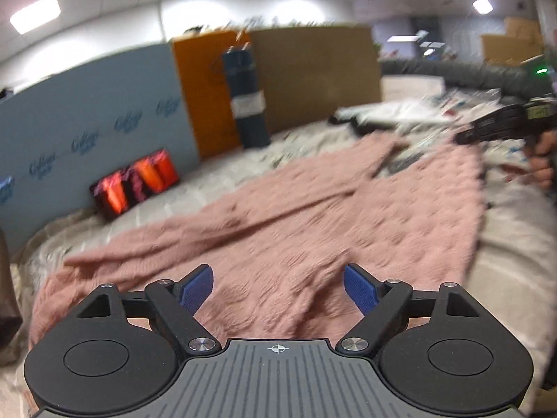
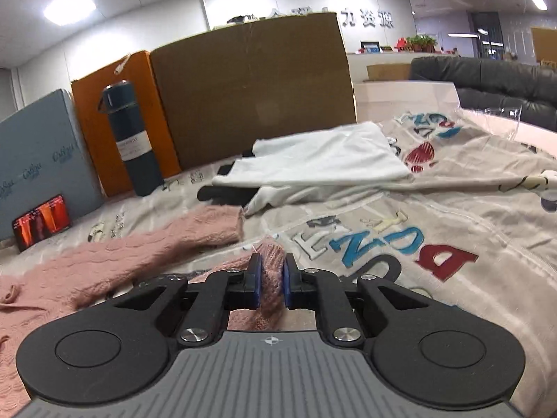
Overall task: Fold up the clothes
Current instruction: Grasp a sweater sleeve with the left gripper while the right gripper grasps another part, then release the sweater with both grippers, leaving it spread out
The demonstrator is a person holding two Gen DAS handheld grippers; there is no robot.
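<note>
Right gripper (image 2: 271, 277) clamped on pink sweater (image 1: 313, 209) at its 3 o'clock edge for folding, left gripper (image 1: 277, 287) spread apart above the hem.

Both wrist cams look low & close across bed, sharing pink sweater (image 1: 278, 209).

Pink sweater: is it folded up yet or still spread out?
Spread out. The pink sweater lies flat across the bed, one sleeve stretched out.
</note>
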